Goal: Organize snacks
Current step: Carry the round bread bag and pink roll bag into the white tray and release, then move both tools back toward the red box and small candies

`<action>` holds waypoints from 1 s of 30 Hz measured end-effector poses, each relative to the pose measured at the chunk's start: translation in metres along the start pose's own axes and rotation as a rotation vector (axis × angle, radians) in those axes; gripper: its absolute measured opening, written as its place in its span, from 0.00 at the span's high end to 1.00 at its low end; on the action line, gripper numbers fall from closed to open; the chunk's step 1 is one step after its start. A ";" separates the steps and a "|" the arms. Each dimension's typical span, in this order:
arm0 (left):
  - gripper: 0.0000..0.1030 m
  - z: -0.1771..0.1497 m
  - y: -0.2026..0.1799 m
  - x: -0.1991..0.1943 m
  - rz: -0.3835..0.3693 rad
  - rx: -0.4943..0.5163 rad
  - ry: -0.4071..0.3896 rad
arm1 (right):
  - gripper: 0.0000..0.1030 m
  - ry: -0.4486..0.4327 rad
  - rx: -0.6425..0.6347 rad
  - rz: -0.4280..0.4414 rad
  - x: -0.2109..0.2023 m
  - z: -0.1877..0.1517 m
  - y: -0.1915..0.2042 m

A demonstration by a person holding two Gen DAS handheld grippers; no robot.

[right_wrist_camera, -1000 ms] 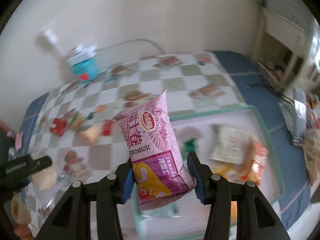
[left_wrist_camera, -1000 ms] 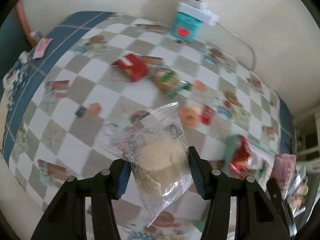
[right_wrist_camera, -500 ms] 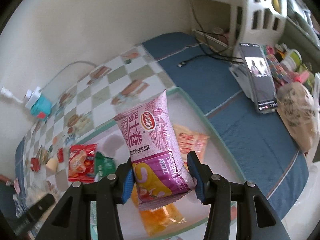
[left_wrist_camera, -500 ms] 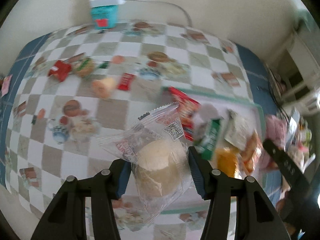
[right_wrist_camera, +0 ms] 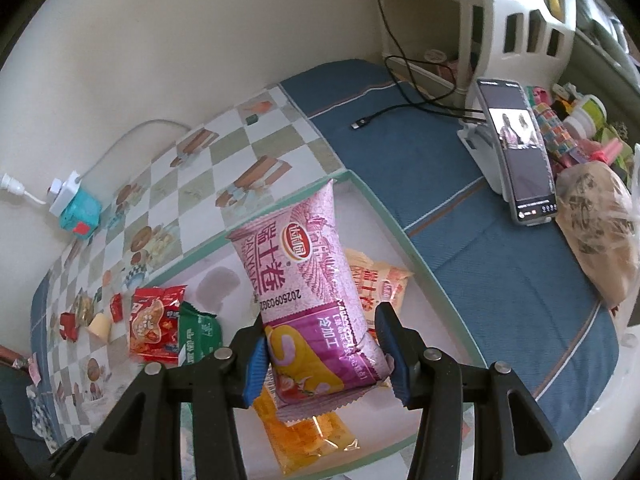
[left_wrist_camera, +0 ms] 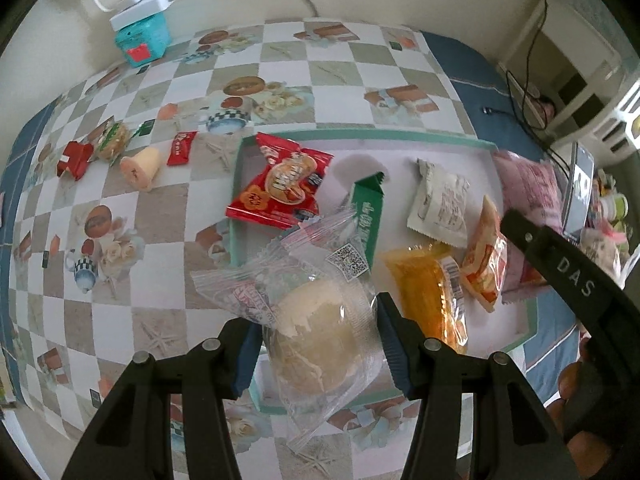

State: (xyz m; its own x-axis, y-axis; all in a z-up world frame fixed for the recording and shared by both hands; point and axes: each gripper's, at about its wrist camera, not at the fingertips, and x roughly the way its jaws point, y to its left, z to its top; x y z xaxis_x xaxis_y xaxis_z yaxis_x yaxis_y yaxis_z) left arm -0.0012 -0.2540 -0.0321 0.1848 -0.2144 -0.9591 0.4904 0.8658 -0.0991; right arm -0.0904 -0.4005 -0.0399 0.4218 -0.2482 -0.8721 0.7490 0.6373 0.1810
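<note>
Left wrist view is showing the left hand-held gripper (left_wrist_camera: 318,344) squeezing a clear bun bag (left_wrist_camera: 316,312) over the tray (left_wrist_camera: 360,135), while the right hand-held gripper (right_wrist_camera: 322,350) is squeezing a pink bag (right_wrist_camera: 308,280), so both should be going down low before letting go softly.

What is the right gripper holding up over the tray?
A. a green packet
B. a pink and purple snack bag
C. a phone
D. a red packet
B: in the right wrist view, the right gripper is shut on the pink and purple snack bag, its fingers pressing both sides, above the tray.
</note>
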 end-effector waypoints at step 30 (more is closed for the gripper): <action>0.03 -0.001 0.245 -0.044 0.353 -0.631 -0.153 | 0.00 -0.002 -0.233 -0.009 -0.005 -0.019 0.089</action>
State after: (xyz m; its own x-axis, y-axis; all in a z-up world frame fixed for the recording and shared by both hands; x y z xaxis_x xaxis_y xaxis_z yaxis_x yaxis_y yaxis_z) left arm 0.1096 -0.0320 -0.0141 0.3799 0.1041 -0.9192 -0.1949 0.9803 0.0305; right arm -0.0358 -0.3285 -0.0282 0.4171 -0.2560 -0.8721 0.6146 0.7863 0.0631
